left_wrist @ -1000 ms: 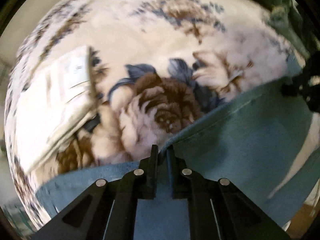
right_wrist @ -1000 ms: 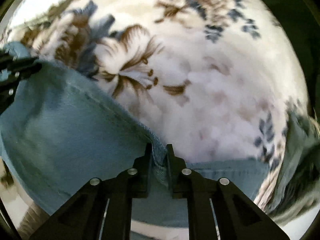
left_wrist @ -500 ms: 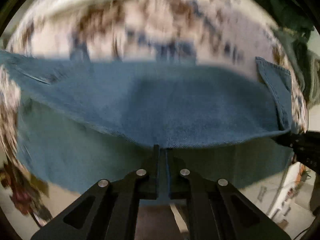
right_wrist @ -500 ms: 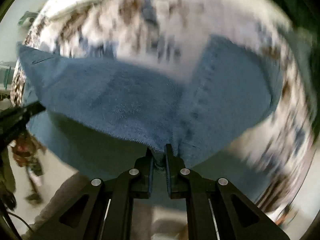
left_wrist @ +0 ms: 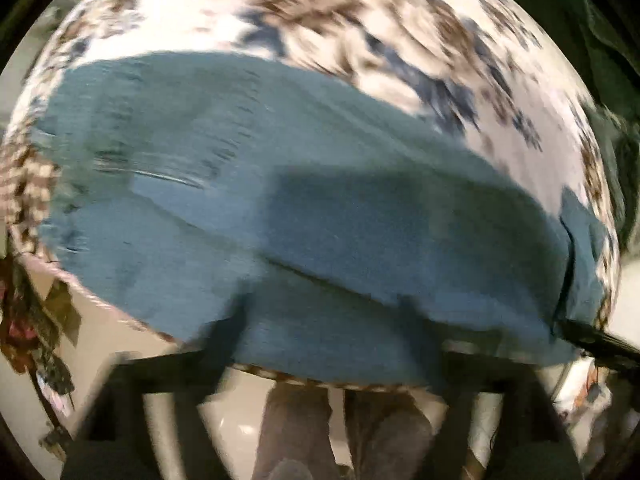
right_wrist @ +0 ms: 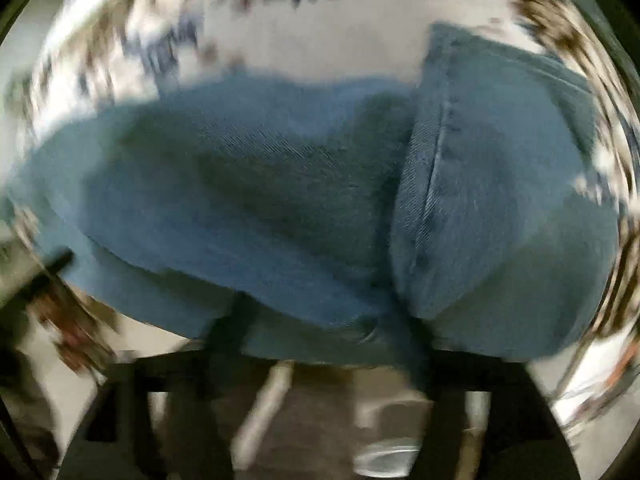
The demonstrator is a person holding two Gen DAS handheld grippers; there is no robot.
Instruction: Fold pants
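The blue denim pants (left_wrist: 320, 216) lie folded over on the floral blanket (left_wrist: 360, 32), near its front edge. In the left wrist view my left gripper (left_wrist: 324, 320) is open, its blurred fingers (left_wrist: 228, 328) spread wide at the cloth's near edge, holding nothing. In the right wrist view the pants (right_wrist: 280, 200) fill the middle, with a stitched seam (right_wrist: 440, 152) running up the right side. My right gripper (right_wrist: 320, 332) is open too, its fingers (right_wrist: 236, 320) wide apart at the near hem. The right gripper's tip also shows in the left wrist view (left_wrist: 600, 340).
The floral blanket (right_wrist: 320, 40) covers the surface around the pants. Below its front edge I see the floor (left_wrist: 224, 432) and the person's legs (left_wrist: 296, 432). Dark clutter (left_wrist: 32, 320) stands at the left, dark green cloth (left_wrist: 608, 80) at the far right.
Both grippers carried the pants' edge over and laid it down, then opened and let go. Both views are blurred by motion and now look back toward the blanket's front edge.
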